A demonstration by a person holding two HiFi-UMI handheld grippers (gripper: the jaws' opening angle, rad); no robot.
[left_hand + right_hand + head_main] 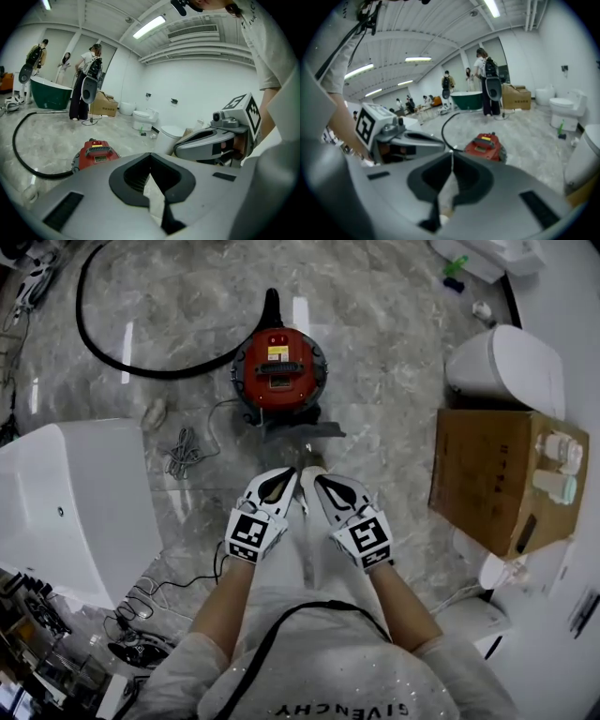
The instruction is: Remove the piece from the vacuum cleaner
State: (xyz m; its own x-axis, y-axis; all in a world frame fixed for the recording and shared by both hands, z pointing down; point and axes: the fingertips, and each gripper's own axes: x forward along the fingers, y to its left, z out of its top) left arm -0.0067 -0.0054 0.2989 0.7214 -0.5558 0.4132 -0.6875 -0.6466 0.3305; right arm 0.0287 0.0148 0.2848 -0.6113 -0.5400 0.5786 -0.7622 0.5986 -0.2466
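We hold both shut tight, nothing gripped: left tool (pixel 290 475) and right tool (pixel 311 475) side by side, tips nearly touching, angled down. The red vacuum cleaner (pixel 279 369) sits on the floor (pixel 187 324) ahead, untouched.

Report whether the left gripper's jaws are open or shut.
Shut: the left gripper shows its jaws meeting at the tips, nothing between them.

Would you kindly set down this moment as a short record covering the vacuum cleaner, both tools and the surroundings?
vacuum cleaner: red, round, on the marble floor, ahead of both tools
hose: black, leaves its far end, curving left
left tool: shut, empty, short of the cleaner
right tool: shut, empty, beside the left one
surroundings: cardboard box and toilet at right
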